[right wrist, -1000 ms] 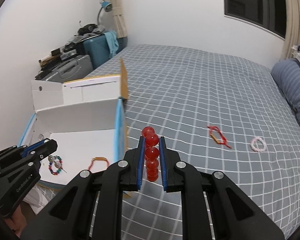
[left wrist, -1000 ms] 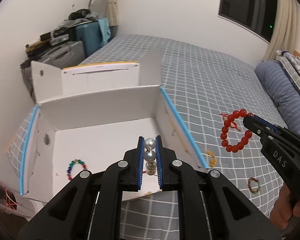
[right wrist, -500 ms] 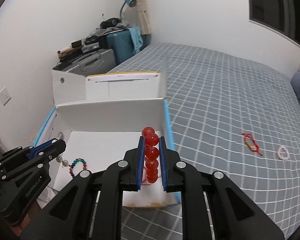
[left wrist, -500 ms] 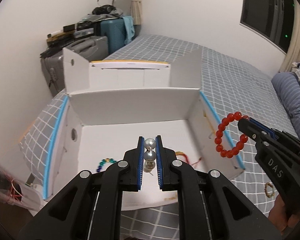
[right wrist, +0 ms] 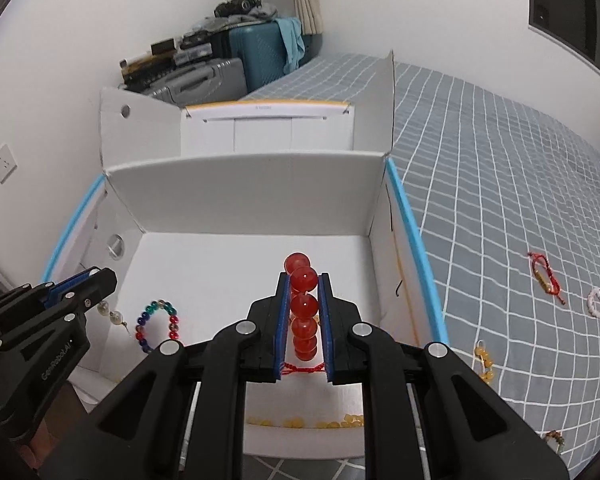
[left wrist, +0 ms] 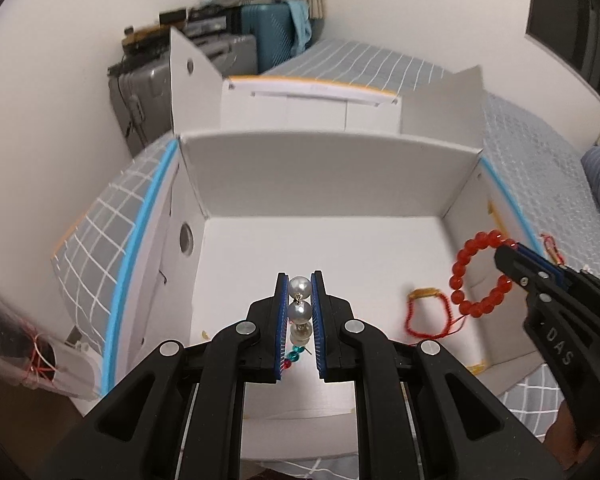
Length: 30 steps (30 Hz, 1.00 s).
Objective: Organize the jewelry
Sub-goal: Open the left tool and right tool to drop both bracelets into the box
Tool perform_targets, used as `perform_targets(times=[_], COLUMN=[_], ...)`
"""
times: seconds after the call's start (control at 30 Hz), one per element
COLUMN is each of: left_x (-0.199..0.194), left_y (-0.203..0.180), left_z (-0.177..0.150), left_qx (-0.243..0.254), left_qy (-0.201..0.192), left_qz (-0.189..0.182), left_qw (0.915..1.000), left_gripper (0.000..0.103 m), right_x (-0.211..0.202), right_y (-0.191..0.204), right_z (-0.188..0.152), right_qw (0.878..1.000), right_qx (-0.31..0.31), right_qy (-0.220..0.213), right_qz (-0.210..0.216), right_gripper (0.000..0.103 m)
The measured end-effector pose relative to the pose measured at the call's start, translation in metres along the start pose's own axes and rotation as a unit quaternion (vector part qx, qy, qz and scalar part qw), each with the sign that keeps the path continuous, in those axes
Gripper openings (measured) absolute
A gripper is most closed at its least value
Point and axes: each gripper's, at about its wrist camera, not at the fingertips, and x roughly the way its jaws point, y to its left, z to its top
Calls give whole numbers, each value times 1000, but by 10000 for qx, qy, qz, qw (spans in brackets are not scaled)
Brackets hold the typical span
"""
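Observation:
A white cardboard box with blue edges stands open on the bed. My left gripper is shut on a pearl earring, held over the box floor. It also shows in the right wrist view, with the pearls hanging. My right gripper is shut on a red bead bracelet, held over the box; in the left wrist view it hangs the bracelet near the right wall. A multicoloured bead bracelet and a red cord bracelet lie in the box.
On the grey checked bedspread lie a red cord bracelet, a white bead ring, yellow beads and a small bracelet. Suitcases stand behind the box by the wall.
Both grippers have moved forward and left over the box, each with its piece still held. The box now fills both views.

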Motion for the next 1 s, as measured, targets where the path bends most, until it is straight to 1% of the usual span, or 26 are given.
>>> perform_targets(times=[0.2, 0.4, 0.53, 0.6, 0.7, 0.77, 0.83, 0.87, 0.93, 0.97, 1.0], left_x=[18, 29, 31, 31, 31, 29, 27, 26, 22, 18, 16], left_y=[4, 2, 4, 5, 7, 7, 7, 7, 8, 8, 8], left_z=[-6, -10, -11, -10, -9, -9, -8, -8, -8, -7, -6], left_qx=[-22, 2, -17, -49, -81, -95, -108, -113, -150, -175, -192], left_qy=[248, 424, 475, 488, 496, 472, 453, 435, 388, 335, 287], left_qz=[95, 126, 127, 116, 129, 160, 149, 147, 154, 185, 214], left_qw=[9996, 9990, 9988, 9987, 9987, 9987, 9988, 9989, 9990, 9991, 9992], left_gripper=[10, 10, 11, 11, 12, 12, 13, 15, 35, 40, 49], right_x=[17, 27, 31, 32, 26, 22, 20, 19, 18, 17, 16], right_y=[-1, 0, 0, 0, 0, 0, -1, -2, -4, -6, -7], right_z=[-5, -8, -10, -9, -8, -7, -6, -5, -5, -4, -4], right_qw=[9997, 9988, 9982, 9981, 9988, 9990, 9991, 9991, 9991, 9992, 9992], right_qx=[23, -12, -42, -39, -69, -58, -31, -19, -1, 36, 60], right_qy=[250, 467, 573, 599, 442, 406, 356, 327, 317, 299, 278], right_qz=[-63, -130, -157, -154, -222, -185, -221, -250, -269, -275, -284], right_gripper=[13, 13, 13, 14, 14, 16, 29, 32, 42, 44, 46])
